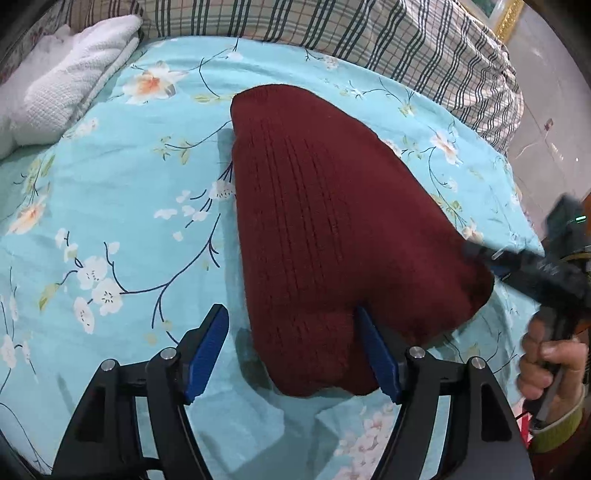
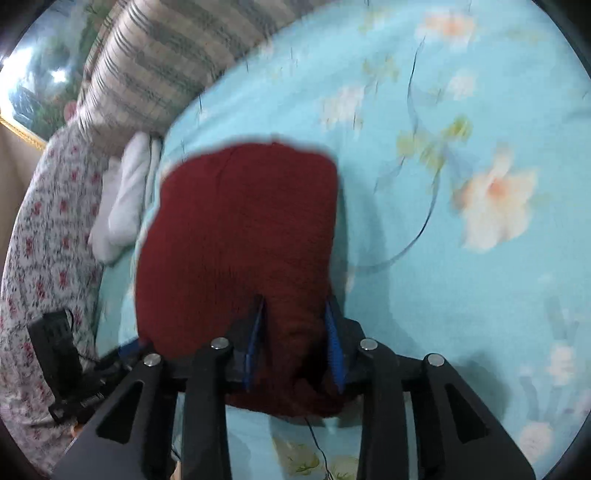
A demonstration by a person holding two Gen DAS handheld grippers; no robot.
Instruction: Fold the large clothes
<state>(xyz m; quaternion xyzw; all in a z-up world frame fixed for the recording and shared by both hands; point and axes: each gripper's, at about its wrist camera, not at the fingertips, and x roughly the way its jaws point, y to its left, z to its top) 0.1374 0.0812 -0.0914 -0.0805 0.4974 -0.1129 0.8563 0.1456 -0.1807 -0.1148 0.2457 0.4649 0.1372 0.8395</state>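
Knitwear, dark red and ribbed, lay as a compact folded sweater [image 1: 325,229] on the bed [image 1: 122,192], near the middle of its turquoise floral cover. In my left wrist view the bundle tapered away from me towards the far end, its near edge rounded and thick where several layers seemed stacked.

I judged it soft, bulky and fairly light, with a coarse knit that should not slip between pads but would sag and unroll if lifted from one layer only. The safest hold looked to be the thick near edge, taken through all layers at both corners at once.

My left gripper [image 1: 295,354] stood with its jaws wide apart, straddling the near left corner; the right-hand pad touched or pressed the knit, the other hung over bare cover, so it gripped nothing. My right gripper [image 2: 295,343] had its jaws partly closed around a raised ridge of the sweater's near edge; that view was blurred, and whether the pinch was firm I could not tell. In the left view the same tool reached in from the right side, its tip at the bundle's corner, with the right hand [image 1: 550,365] on its handle.

Beyond the sweater sat a white towel [image 1: 70,85] to the far left and plaid bedding [image 1: 369,33] along the head of the bed.
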